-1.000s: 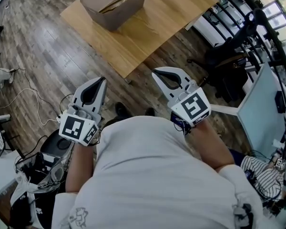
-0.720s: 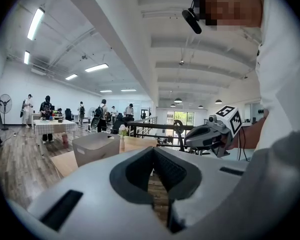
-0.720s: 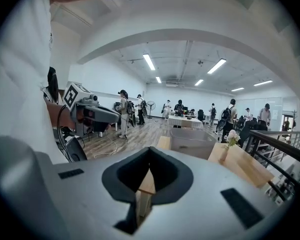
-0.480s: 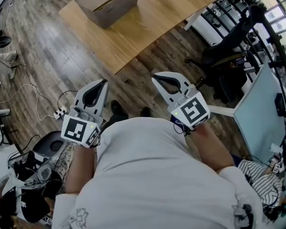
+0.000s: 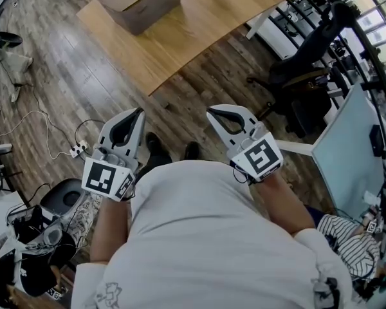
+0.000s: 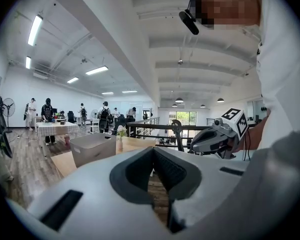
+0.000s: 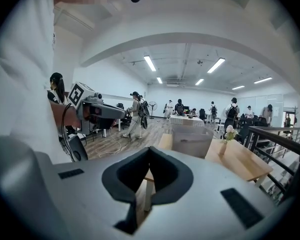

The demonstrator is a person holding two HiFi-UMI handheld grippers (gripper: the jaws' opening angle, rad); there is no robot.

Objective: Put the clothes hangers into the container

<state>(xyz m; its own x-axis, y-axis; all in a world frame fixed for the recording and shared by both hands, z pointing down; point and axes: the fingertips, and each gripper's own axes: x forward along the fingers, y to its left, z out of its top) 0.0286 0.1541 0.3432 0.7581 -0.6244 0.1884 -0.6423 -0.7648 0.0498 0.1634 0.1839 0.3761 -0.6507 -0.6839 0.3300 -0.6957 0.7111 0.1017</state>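
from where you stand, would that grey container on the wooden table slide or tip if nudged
Probably slide: the grey container looks wide and squat, flat on the smooth wooden table. Likely light for its size, since it looks like a plain moulded bin.

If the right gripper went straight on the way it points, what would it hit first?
The right gripper would probably meet the wooden table at its near edge, ahead of the grey container on it; depth is unclear.
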